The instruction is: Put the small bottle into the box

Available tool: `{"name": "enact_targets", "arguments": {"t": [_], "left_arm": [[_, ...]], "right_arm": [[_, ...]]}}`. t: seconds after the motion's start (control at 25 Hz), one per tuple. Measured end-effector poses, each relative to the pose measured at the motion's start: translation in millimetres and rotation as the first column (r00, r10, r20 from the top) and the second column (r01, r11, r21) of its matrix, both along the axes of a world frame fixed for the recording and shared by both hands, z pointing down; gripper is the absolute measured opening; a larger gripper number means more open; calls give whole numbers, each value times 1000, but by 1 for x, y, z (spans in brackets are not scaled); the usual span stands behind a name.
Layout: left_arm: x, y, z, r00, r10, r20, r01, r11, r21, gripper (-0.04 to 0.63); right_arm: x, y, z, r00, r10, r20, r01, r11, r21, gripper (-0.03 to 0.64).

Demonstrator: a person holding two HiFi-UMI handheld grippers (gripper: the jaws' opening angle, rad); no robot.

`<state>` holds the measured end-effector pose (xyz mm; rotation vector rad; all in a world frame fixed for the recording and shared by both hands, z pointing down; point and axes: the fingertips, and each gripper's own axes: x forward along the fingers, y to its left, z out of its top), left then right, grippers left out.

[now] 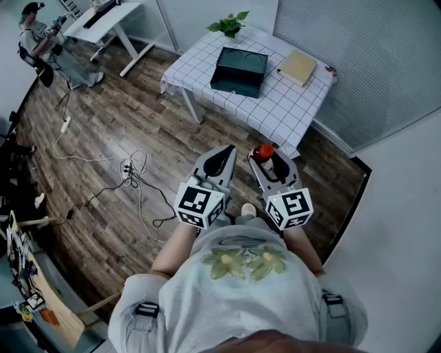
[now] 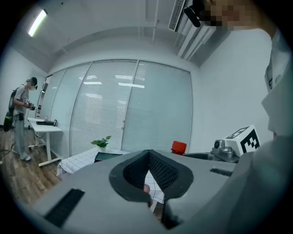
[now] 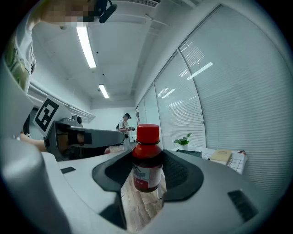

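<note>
A small dark bottle (image 3: 147, 170) with a red cap stands upright between the pads of my right gripper (image 3: 149, 176), which is shut on it. In the head view the bottle's red cap (image 1: 263, 152) shows at the right gripper (image 1: 267, 162), held in front of the person's body. Beside it, my left gripper (image 1: 220, 163) is shut with nothing in it; its pads (image 2: 158, 170) meet at the tip. The dark green box (image 1: 239, 69) lies on the checked table (image 1: 275, 103), well ahead of both grippers. It also shows as the box (image 2: 109, 156) in the left gripper view.
On the table a potted plant (image 1: 231, 25) stands behind the box and a tan book (image 1: 298, 67) lies to its right. Cables and a power strip (image 1: 131, 171) lie on the wooden floor at the left. Another person (image 1: 41, 38) stands by a white desk (image 1: 103, 21) far left.
</note>
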<state>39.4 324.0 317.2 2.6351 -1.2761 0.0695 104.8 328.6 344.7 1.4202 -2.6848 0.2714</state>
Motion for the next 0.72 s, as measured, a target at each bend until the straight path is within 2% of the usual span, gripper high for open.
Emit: {"name": "enact_targets", "arguments": {"t": [0.36,0.72], "left_arm": [[25,-8,11,1000,3,5,-3,1000,-1,7],[56,-13,15,999,-45,-5,46,999,10,7]], "right_arm": [[22,-5,3,1000,-19,-3,19,1000,16,207],[57,-11,8,998,-61,13,60,998,34,207]]}}
